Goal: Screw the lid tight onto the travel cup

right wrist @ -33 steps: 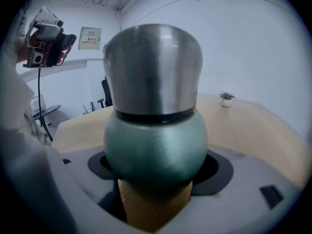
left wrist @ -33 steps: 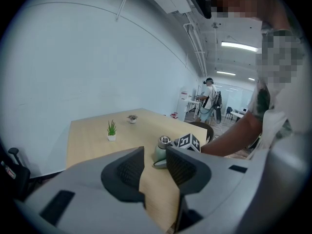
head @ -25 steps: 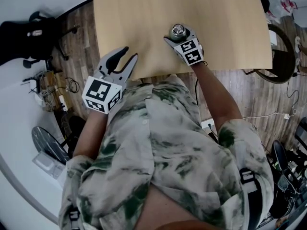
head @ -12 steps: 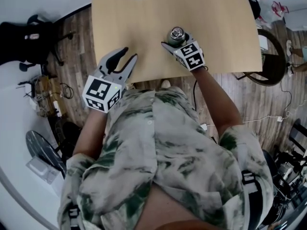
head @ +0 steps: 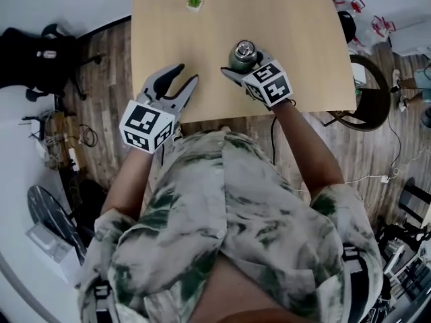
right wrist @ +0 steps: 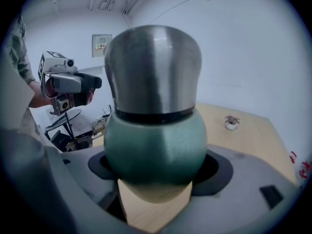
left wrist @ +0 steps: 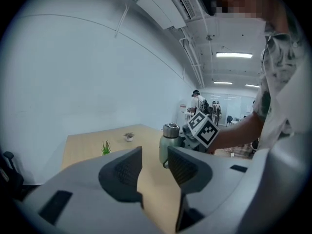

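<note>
My right gripper (head: pixel 244 64) has its jaws clamped on the green body of the travel cup (right wrist: pixel 156 145), one pad on each side. The steel lid (right wrist: pixel 152 67) sits on top. The cup is upright over the near part of the bench (head: pixel 303 39); I can't tell whether its base touches the wood. My left gripper (head: pixel 186 77) hangs at the bench's near edge, apart from the cup, jaws apart and empty, having just been opening. A small plant (head: pixel 194 1) sits at the far side.
</note>
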Motion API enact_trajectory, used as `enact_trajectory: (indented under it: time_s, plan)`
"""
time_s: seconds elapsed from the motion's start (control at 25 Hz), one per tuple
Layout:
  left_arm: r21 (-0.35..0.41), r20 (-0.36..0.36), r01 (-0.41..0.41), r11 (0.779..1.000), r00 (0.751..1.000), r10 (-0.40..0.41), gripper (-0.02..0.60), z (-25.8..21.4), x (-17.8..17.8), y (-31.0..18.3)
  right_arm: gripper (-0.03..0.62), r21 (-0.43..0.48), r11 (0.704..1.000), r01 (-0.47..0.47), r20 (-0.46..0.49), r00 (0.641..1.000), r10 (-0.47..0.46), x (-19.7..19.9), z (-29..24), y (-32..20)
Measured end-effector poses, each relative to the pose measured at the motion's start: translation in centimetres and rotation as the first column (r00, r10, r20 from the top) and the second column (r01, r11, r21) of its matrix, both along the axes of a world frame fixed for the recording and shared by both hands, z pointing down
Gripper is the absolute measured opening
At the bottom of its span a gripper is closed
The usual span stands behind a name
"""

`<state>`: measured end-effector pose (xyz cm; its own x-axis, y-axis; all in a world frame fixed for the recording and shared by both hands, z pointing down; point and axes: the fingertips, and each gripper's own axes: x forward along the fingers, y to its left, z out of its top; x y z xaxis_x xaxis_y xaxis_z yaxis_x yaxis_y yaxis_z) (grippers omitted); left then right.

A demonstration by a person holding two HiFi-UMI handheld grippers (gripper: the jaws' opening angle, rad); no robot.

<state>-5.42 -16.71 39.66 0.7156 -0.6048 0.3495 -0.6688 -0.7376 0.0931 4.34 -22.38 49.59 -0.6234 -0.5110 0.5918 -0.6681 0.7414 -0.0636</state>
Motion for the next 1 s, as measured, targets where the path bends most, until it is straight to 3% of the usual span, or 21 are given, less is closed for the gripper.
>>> enact_trajectory:
  time_s: [0.52, 1.0]
  plan:
    - [0.07, -0.061, -0.057, 0.996, 0.996, 0.061, 0.206, -5.9, 3.3, 0.4, 0.396, 0.016, 0.993, 0.113, 0.003, 0.994, -0.113, -2.3, -6.8, 2.6]
    - [0.109, -0.039, -0.12, 0.987, 0.991, 0.125, 0.222, -8.1, 6.6, 1.1, 0.396, 0.007, 0.991, 0.134, -0.01, 0.991, -0.134, -3.0, -8.3, 4.0]
